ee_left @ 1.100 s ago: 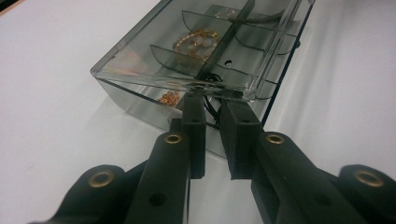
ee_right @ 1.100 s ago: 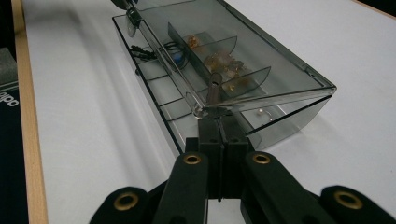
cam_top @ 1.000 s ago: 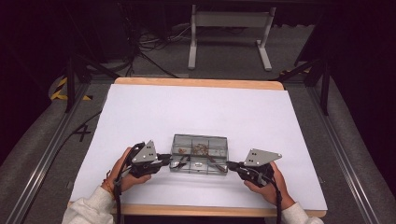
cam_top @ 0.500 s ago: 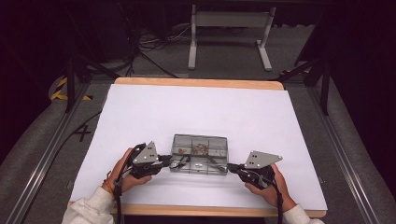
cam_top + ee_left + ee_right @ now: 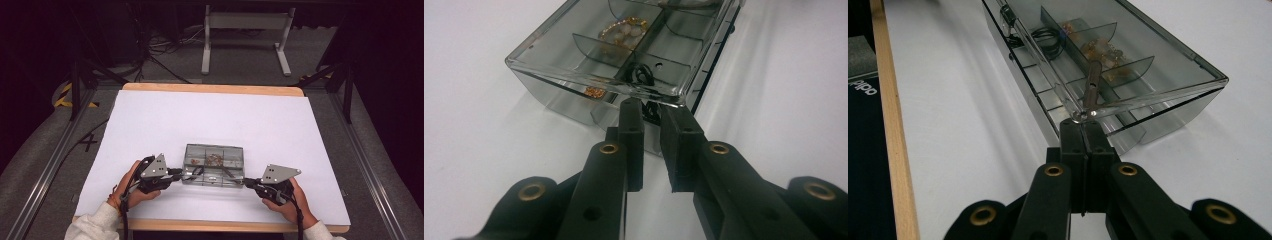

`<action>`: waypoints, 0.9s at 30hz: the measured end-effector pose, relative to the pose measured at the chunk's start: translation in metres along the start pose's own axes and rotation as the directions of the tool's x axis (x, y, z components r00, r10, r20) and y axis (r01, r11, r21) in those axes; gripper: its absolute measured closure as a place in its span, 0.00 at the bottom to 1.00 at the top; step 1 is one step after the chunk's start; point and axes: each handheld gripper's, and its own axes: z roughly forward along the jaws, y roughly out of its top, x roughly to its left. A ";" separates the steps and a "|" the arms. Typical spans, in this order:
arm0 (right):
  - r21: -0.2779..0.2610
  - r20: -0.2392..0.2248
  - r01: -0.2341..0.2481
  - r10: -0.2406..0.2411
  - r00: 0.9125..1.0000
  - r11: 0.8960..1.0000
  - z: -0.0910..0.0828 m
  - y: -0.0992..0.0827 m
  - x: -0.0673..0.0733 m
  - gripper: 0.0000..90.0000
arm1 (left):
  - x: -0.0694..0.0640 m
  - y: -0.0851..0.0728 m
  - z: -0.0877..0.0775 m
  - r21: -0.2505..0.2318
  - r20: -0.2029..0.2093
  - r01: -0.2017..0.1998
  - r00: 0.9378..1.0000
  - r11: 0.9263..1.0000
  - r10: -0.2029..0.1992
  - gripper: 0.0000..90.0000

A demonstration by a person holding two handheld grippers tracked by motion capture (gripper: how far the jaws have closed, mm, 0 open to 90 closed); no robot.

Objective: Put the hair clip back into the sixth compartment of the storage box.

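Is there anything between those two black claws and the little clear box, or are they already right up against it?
Nothing visible stands in the way. The left gripper has its jaws slightly apart right at the near corner of the clear box, and the right gripper, jaws together, meets the corner of the box's lid.

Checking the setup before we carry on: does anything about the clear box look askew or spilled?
Nothing spilled. The compartment box sits flat on the white sheet, its lid raised slightly at the near corner, where the right gripper touches it. The jewellery stays in its compartments.
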 end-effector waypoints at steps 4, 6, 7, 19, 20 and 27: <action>0.002 0.000 0.001 -0.001 1.000 1.000 0.000 0.000 0.001 1.00 | 0.000 0.000 0.000 -0.002 0.000 0.000 1.000 1.000 0.000 0.89; 0.003 -0.001 0.004 -0.004 1.000 1.000 0.000 0.000 0.001 1.00 | 0.000 0.000 0.000 -0.002 0.000 0.000 1.000 1.000 0.000 0.89; 0.003 -0.002 0.004 -0.004 1.000 1.000 0.000 -0.001 0.001 1.00 | 0.000 -0.001 0.000 -0.002 0.002 0.001 1.000 1.000 -0.001 0.89; 0.016 0.001 0.011 -0.011 1.000 1.000 0.002 -0.002 0.002 1.00 | -0.002 -0.003 -0.002 0.006 0.011 -0.003 1.000 1.000 0.003 0.88; 0.017 0.002 0.012 -0.012 1.000 1.000 0.002 -0.002 0.002 1.00 | -0.002 -0.003 -0.002 0.006 0.014 -0.003 1.000 1.000 0.002 0.88; 0.025 -0.002 0.014 -0.014 1.000 1.000 0.002 -0.002 0.003 1.00 | -0.002 -0.004 -0.002 0.008 0.012 0.001 1.000 1.000 -0.001 0.87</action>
